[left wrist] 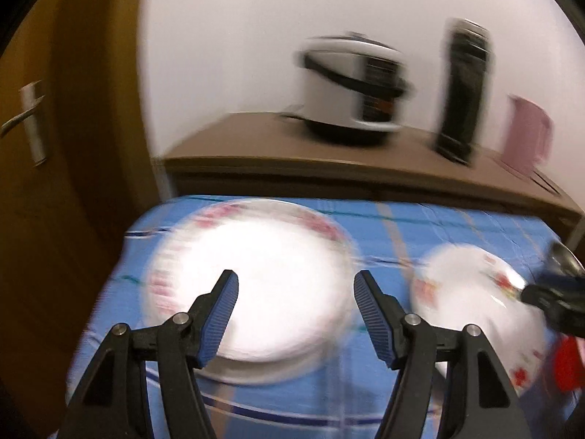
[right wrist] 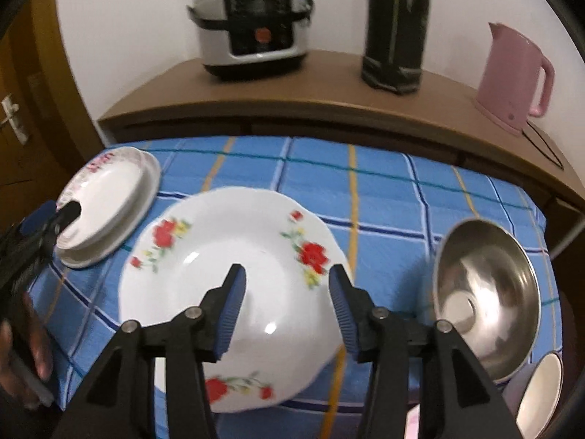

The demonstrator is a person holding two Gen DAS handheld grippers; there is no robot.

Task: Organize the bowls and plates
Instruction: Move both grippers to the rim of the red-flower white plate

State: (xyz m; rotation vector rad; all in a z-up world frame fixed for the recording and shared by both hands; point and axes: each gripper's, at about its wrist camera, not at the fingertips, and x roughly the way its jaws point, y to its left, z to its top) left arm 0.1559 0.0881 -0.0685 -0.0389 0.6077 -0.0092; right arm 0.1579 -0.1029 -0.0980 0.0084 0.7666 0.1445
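Note:
A stack of white plates [left wrist: 274, 241] with pink rim flowers lies on the blue checked tablecloth [left wrist: 420, 226] at its left end. My left gripper [left wrist: 296, 281] hovers over the stack, jaws wide open and empty. The stack [right wrist: 106, 201] also shows in the right wrist view, with a left finger [right wrist: 69, 212] above its near rim. A white plate with red flowers [right wrist: 219, 256] lies mid-table, blurred in the left wrist view [left wrist: 468, 292]. My right gripper [right wrist: 288, 274] stands open above it, pads clear of it. A steel bowl [right wrist: 486, 292] sits tilted to the right.
Behind the table a brown cabinet [right wrist: 329, 91] carries a rice cooker [right wrist: 252, 25], a dark flask [right wrist: 395, 29] and a pink kettle [right wrist: 512, 73]. A white bowl [right wrist: 541, 395] sits at the near right corner. A wooden door [left wrist: 55, 146] is left; a hand [right wrist: 29, 329] shows.

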